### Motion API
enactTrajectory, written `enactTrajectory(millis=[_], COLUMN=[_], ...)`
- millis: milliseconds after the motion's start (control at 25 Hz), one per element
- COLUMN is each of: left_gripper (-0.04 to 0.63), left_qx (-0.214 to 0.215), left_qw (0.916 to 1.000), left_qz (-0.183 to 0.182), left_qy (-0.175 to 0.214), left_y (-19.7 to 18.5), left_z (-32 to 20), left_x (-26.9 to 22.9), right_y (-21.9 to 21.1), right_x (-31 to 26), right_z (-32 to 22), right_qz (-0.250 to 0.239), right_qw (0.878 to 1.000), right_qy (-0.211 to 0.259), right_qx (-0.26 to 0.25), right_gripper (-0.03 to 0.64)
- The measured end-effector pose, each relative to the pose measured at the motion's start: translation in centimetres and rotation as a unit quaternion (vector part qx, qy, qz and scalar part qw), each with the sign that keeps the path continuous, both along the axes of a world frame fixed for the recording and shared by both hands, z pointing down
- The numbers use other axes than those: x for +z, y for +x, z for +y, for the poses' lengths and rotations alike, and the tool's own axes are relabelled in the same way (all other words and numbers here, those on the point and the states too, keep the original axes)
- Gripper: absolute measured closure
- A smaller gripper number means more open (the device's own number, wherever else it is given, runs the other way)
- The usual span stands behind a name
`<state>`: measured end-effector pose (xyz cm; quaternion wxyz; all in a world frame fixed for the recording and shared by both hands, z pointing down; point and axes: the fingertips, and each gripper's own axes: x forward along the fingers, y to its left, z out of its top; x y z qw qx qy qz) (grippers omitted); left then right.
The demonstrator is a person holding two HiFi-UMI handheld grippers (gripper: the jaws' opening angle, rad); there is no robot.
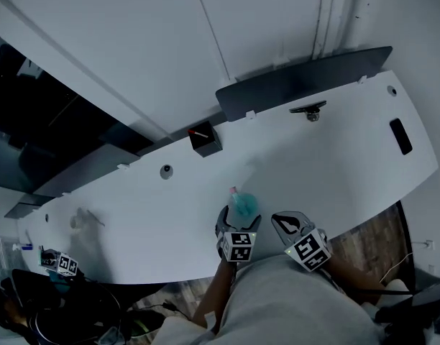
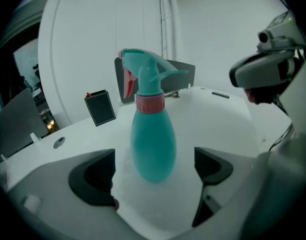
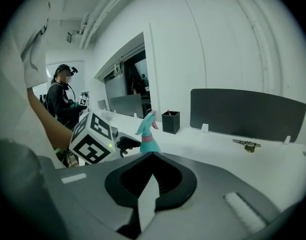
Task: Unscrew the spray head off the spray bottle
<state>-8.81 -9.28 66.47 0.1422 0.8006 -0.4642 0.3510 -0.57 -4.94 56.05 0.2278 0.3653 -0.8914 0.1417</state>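
A teal spray bottle point(image 2: 152, 144) stands upright on the white desk point(image 1: 335, 157), with a teal spray head point(image 2: 145, 74) and red trigger above a pink collar point(image 2: 149, 103). My left gripper point(image 2: 153, 176) is open, a jaw on either side of the bottle's lower body; the pads stand clear of it. In the head view the bottle point(image 1: 243, 205) sits near the desk's front edge with the left gripper point(image 1: 239, 220) around it. My right gripper point(image 1: 288, 223) hovers just to the right, shut and empty point(image 3: 150, 184); from it the bottle point(image 3: 147, 134) shows ahead to the left.
A black pen holder point(image 1: 204, 139) stands behind the bottle. A dark divider panel point(image 1: 299, 85) runs along the desk's back edge, with a small metal object point(image 1: 308, 109) in front of it. Another person point(image 3: 63, 99) with grippers stands far left.
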Motion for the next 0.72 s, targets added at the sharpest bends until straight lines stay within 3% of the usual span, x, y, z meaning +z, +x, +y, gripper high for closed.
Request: enactTrajectory(millis=[160, 320, 360, 440, 560, 720], left_gripper=[0.070, 0.057, 0.066, 0.169, 0.172, 0.175], left_qx=[0.012, 0.037, 0.040, 0.045, 0.057, 0.089], left_qw=[0.9998, 0.9984, 0.9978, 0.9968, 0.9946, 0.9822], left_qz=[0.003, -0.034, -0.046, -0.062, -0.085, -0.165], left_qy=[-0.013, -0.027, -0.027, -0.025, -0.020, 0.015], left_y=[1.3, 2.2, 2.1, 1.8, 1.2, -0.4], left_z=[-1.6, -3.0, -3.3, -3.5, -3.5, -3.6], left_x=[1.4, 3.7, 3.9, 4.2, 4.1, 3.1], right_y=[0.7, 1.4, 1.5, 1.7, 1.9, 1.2], right_x=[-0.2, -0.5, -0.6, -0.7, -0.4, -0.3], right_z=[0.3, 0.4, 0.4, 0.5, 0.6, 0.1], right_qz=[0.007, 0.009, 0.007, 0.001, -0.005, -0.033], right_qw=[1.000, 0.999, 0.999, 0.999, 0.998, 0.997], right_qy=[-0.002, -0.003, -0.005, -0.013, -0.023, -0.045], right_qx=[0.020, 0.039, 0.043, 0.050, 0.055, 0.055], right_gripper=[0.615, 0.615, 0.615, 0.615, 0.615, 0.615])
